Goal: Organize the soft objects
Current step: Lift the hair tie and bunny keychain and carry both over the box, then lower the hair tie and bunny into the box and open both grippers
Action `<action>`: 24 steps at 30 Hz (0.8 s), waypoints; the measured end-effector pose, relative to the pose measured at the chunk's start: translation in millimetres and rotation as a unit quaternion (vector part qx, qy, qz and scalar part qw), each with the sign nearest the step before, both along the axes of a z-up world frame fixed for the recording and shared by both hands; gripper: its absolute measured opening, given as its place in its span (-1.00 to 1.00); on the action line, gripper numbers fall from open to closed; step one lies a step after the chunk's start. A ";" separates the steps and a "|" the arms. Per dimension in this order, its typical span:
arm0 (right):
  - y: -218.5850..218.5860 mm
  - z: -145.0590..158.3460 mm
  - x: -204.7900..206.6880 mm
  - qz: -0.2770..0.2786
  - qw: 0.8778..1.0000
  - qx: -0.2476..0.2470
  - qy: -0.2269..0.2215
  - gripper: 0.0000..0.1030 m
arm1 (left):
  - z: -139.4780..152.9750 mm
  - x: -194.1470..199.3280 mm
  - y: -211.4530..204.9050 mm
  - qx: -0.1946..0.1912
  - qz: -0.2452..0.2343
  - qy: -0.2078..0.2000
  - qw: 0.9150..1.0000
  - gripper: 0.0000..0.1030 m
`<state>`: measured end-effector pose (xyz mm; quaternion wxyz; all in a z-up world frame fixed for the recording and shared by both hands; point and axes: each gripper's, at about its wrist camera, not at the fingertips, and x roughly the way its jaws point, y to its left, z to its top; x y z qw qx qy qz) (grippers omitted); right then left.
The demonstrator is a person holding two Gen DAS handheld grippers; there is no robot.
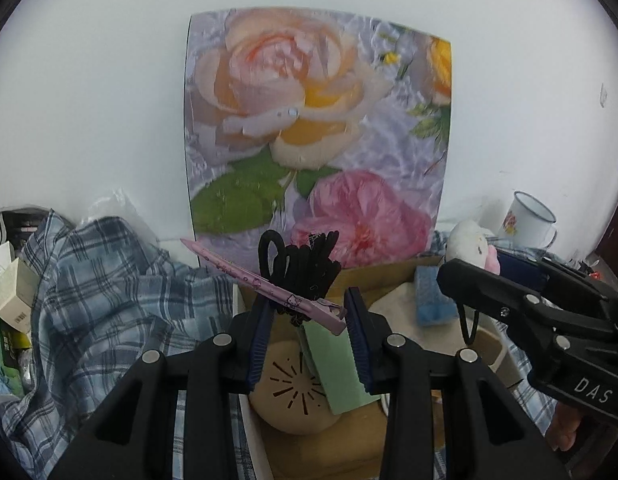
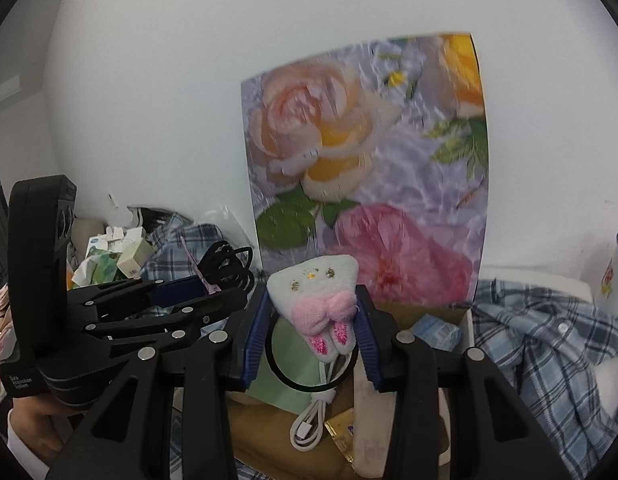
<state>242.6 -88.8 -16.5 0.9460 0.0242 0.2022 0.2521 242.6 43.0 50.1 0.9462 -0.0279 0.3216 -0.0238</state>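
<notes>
My left gripper point(image 1: 309, 312) is shut on a pink card point(image 1: 265, 286) that carries a bundle of black hair ties point(image 1: 305, 260), held above a cardboard box point(image 1: 365, 280). My right gripper point(image 2: 315, 320) is shut on a white plush bunny hair tie point(image 2: 321, 300) with a pink bow; its black elastic loop point(image 2: 277, 368) hangs below. The right gripper shows at the right of the left wrist view point(image 1: 509, 300). The left gripper shows at the left of the right wrist view point(image 2: 157, 304).
A blue plaid shirt point(image 1: 109, 280) lies left of the box and also right point(image 2: 549, 344). The box holds a green block point(image 1: 337, 364), a tan round object point(image 1: 293, 396), a blue sponge point(image 1: 433, 296) and a white cable point(image 2: 309, 424). A floral board point(image 1: 317, 128) stands behind. An enamel mug point(image 1: 529, 220) stands at the right.
</notes>
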 end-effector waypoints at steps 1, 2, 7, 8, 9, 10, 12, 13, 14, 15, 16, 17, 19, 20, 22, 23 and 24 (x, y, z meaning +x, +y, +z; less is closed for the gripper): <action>0.5 -3.4 2.5 0.001 1.000 0.000 0.006 -0.23 | -2.9 0.7 -0.4 0.001 0.002 0.001 1.000 -0.26; 1.2 -6.3 4.9 0.002 1.000 -0.001 0.013 -0.23 | -6.0 1.3 -1.2 0.001 0.001 0.000 1.000 -0.26; 1.3 -18.5 14.3 0.004 0.999 -0.010 0.039 -0.23 | -16.9 6.8 -4.0 0.005 -0.008 0.017 1.000 -0.26; 0.0 -20.8 16.3 0.005 0.999 -0.007 0.045 -0.23 | -18.7 7.8 -4.4 0.006 -0.010 0.021 1.000 -0.26; -0.8 -22.3 17.9 0.007 0.999 -0.003 0.052 -0.23 | -20.5 8.8 -4.5 0.006 -0.011 0.023 1.000 -0.26; -1.6 -24.2 19.6 0.009 0.998 0.001 0.058 -0.23 | -22.6 9.9 -4.2 0.005 -0.012 0.027 1.000 -0.26; -2.3 -28.1 22.5 0.008 0.998 0.001 0.065 -0.22 | -26.7 12.3 -3.8 0.006 -0.011 0.034 0.999 -0.26; -2.7 -30.5 24.0 0.006 0.998 0.000 0.069 -0.21 | -29.1 13.5 -3.7 0.004 -0.012 0.038 0.999 -0.26; -2.9 -31.9 25.0 0.005 0.997 0.000 0.072 -0.21 | -30.4 14.5 -3.8 0.003 -0.014 0.041 0.999 -0.26; -3.5 -33.2 25.7 0.005 0.997 0.001 0.075 -0.21 | -32.3 15.4 -4.7 0.001 -0.017 0.044 0.999 -0.26; -3.8 -34.3 26.4 0.004 0.997 0.001 0.077 -0.21 | -34.1 15.8 -6.0 0.001 -0.021 0.046 0.999 -0.26; -3.7 -34.7 26.9 0.004 0.997 0.000 0.079 -0.21 | -35.6 16.0 -7.5 0.003 -0.025 0.048 0.999 -0.26; -3.4 -35.0 27.4 -0.001 0.997 -0.002 0.080 -0.04 | -37.5 16.3 -10.5 0.012 -0.028 0.050 0.998 -0.26; -3.7 -35.2 28.1 -0.006 0.997 -0.004 0.081 0.12 | -37.4 15.6 -10.5 0.016 -0.023 0.048 0.998 -0.25; -6.4 -35.0 29.6 -0.018 0.996 -0.005 0.085 0.32 | -36.3 14.9 -8.6 0.015 -0.018 0.043 0.999 0.09; -9.1 -34.2 30.1 -0.019 0.996 0.000 0.087 0.36 | -35.6 15.2 -6.8 0.012 -0.016 0.042 0.999 0.27; -11.5 -33.0 30.4 -0.021 0.996 0.003 0.088 0.38 | -35.1 15.6 -4.9 0.014 -0.007 0.041 0.999 0.62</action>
